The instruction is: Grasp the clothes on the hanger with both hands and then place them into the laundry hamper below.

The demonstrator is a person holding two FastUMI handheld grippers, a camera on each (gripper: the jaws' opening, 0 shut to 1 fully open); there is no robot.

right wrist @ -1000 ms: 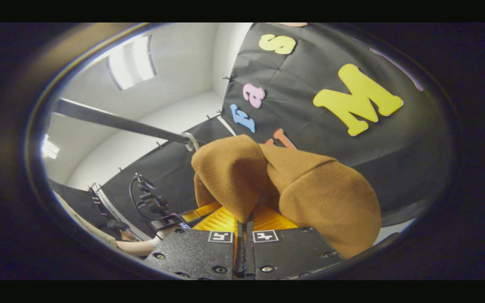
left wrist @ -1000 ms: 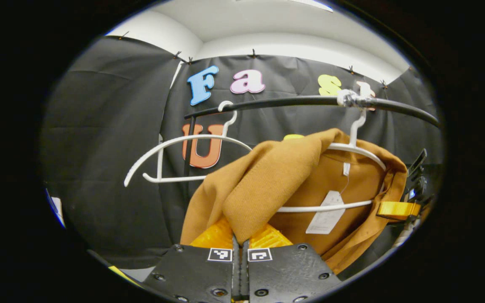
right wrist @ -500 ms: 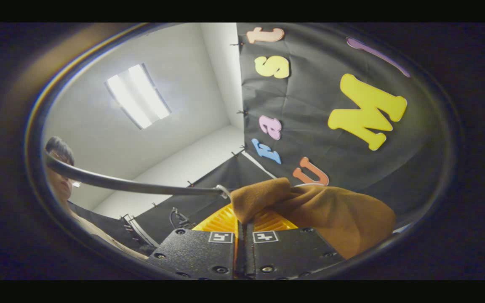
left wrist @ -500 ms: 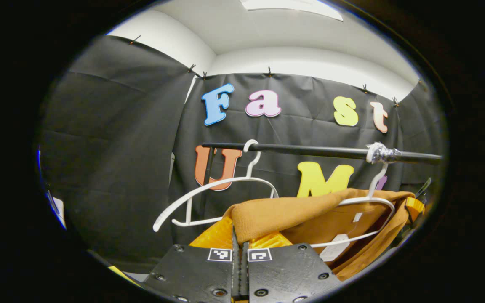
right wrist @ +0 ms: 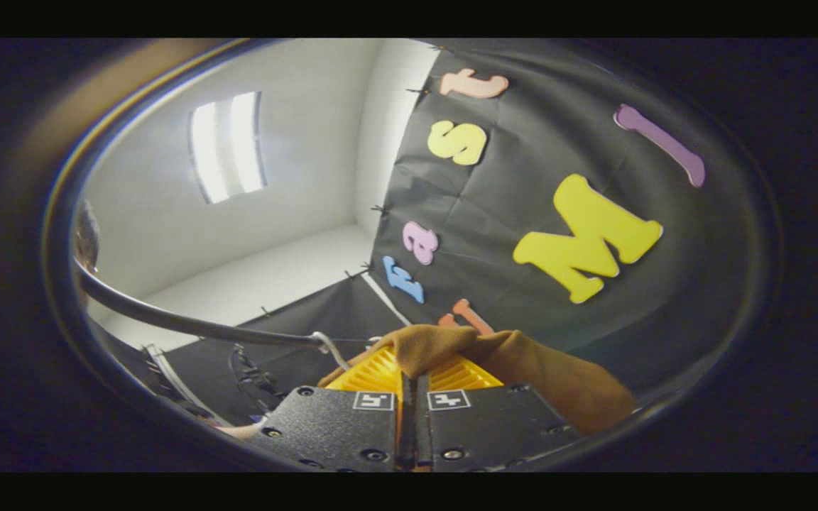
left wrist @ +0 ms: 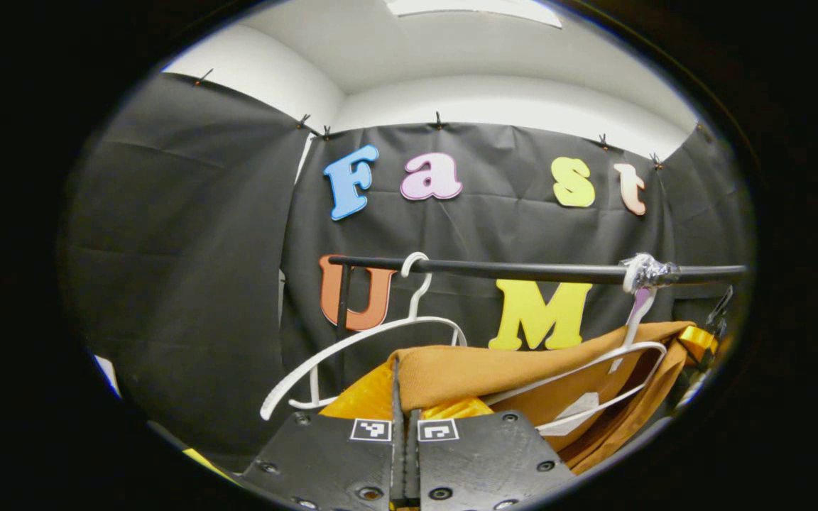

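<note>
L gripper [left wrist: 405, 404] & R gripper [right wrist: 410, 372] each pinch the brown top [left wrist: 522, 369] tight. It's half off the white hanger [left wrist: 622, 369] by the rail [left wrist: 522, 270]. Pull both sides down evenly, slow, so it won't snag.

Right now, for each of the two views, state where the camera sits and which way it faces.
Left gripper view: rides the left gripper, looking level along its fingers at the rail, an empty white hanger and the brown garment clamped between them.
Right gripper view: rides the right gripper, tilted up toward the ceiling light, its fingers pinching the same garment; part of the person's head shows at the left edge.
Shared: garment and rail.
</note>
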